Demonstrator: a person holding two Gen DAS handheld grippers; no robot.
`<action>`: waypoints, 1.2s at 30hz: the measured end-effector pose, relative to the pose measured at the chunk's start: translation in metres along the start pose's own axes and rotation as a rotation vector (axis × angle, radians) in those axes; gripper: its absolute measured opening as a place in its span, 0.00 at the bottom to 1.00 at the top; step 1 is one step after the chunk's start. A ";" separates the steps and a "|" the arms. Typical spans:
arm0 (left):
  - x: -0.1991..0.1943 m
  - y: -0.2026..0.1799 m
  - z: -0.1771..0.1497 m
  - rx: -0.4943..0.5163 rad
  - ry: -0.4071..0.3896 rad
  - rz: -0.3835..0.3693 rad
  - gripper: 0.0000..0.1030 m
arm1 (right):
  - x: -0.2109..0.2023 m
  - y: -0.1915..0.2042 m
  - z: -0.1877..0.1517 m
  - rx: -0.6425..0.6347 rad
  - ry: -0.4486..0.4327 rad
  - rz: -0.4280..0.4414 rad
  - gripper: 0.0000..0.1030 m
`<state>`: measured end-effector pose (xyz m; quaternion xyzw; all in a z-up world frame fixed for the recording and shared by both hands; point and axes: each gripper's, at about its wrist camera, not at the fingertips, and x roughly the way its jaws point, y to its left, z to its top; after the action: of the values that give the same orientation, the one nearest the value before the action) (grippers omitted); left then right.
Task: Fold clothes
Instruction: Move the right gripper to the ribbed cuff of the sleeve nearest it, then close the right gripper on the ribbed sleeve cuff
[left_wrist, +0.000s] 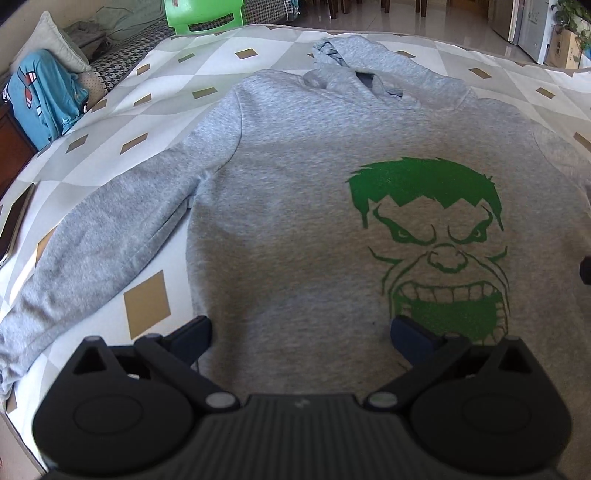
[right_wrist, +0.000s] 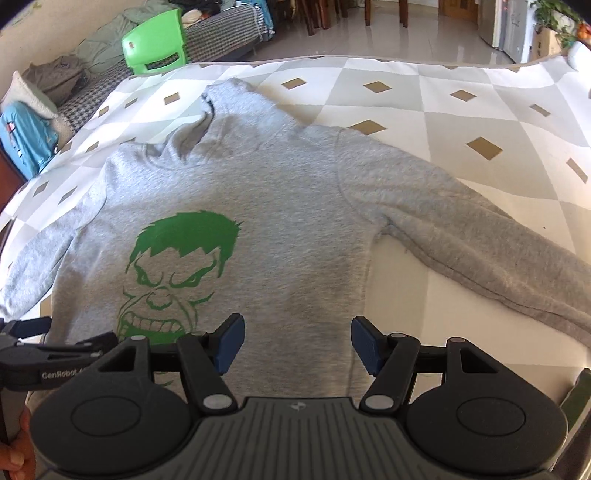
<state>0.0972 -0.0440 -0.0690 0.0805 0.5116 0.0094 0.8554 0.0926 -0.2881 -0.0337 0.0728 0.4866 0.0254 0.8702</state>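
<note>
A grey hoodie (left_wrist: 295, 206) with a green face print (left_wrist: 432, 236) lies flat, front up, on a bed cover with a diamond pattern (left_wrist: 177, 74). Its hood (left_wrist: 354, 70) points away and both sleeves spread outward, one (left_wrist: 92, 240) in the left wrist view and the other (right_wrist: 480, 236) in the right wrist view. My left gripper (left_wrist: 301, 332) hovers open over the hoodie's lower left body, nothing between its fingers. My right gripper (right_wrist: 297, 343) stands open over the hoodie (right_wrist: 258, 221) lower right body, beside the print (right_wrist: 177, 266). The left gripper (right_wrist: 44, 350) shows at the left edge there.
A phone-like flat object (left_wrist: 16, 221) lies at the cover's left edge. A blue garment (left_wrist: 44, 99) and a pillow (left_wrist: 48, 44) sit on a sofa at the left. A green plastic chair (right_wrist: 155, 44) stands beyond the bed. A hand (right_wrist: 18, 446) shows at the lower left.
</note>
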 end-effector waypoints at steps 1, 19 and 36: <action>-0.001 -0.002 -0.001 0.011 -0.001 -0.002 1.00 | -0.002 -0.010 0.002 0.019 0.001 -0.017 0.61; -0.008 -0.035 0.006 0.114 0.036 -0.097 1.00 | -0.040 -0.202 0.011 0.504 -0.027 -0.255 0.61; -0.006 -0.052 0.009 0.115 0.042 -0.107 1.00 | -0.048 -0.292 -0.030 0.905 -0.019 -0.298 0.61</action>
<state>0.0984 -0.0971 -0.0675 0.1016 0.5329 -0.0641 0.8376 0.0340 -0.5790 -0.0525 0.3741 0.4461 -0.3148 0.7497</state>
